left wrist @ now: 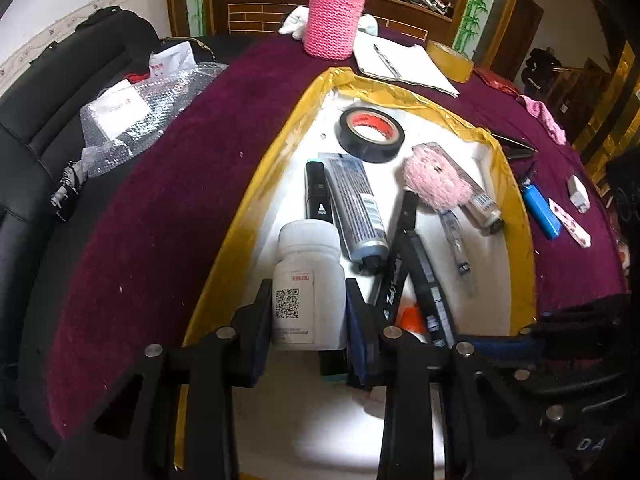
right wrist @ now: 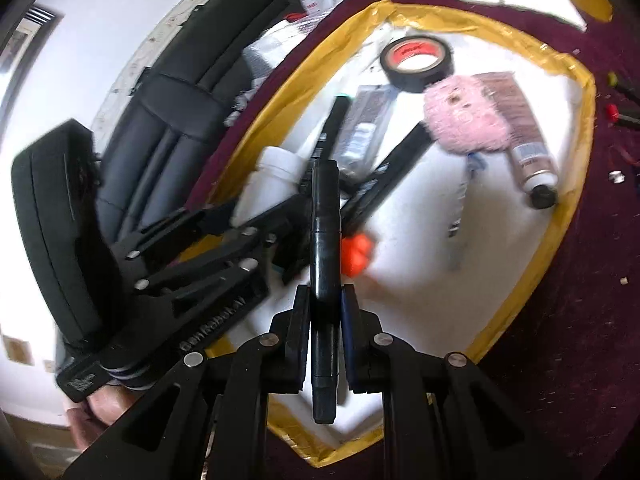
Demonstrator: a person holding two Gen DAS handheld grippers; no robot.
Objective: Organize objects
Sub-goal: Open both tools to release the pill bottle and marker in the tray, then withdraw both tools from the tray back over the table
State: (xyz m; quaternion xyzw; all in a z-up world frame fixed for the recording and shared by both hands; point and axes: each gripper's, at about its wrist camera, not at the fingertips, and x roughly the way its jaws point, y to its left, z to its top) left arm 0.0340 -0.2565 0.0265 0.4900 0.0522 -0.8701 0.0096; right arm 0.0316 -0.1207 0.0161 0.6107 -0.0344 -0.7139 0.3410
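Surface: plush maroon tablecloth (left wrist: 160,208); black padded chair (left wrist: 60,92) alongside. White tray (left wrist: 516,208), rim taped yellow, holds glossy black tape roll (left wrist: 371,128), fuzzy pink pad (left wrist: 434,180), grey tube (left wrist: 356,208). Left gripper (left wrist: 306,312) grasps smooth white bottle (left wrist: 308,284), upright over tray. Right gripper (right wrist: 325,312) clamps black cylindrical marker (right wrist: 325,280) above tray.

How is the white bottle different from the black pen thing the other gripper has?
The white bottle is short, fat and white with a printed label; the black marker is long, thin and all black. The bottle sits between the left gripper fingers; the marker is pinched by the right gripper. Both are over the white yellow-edged tray.
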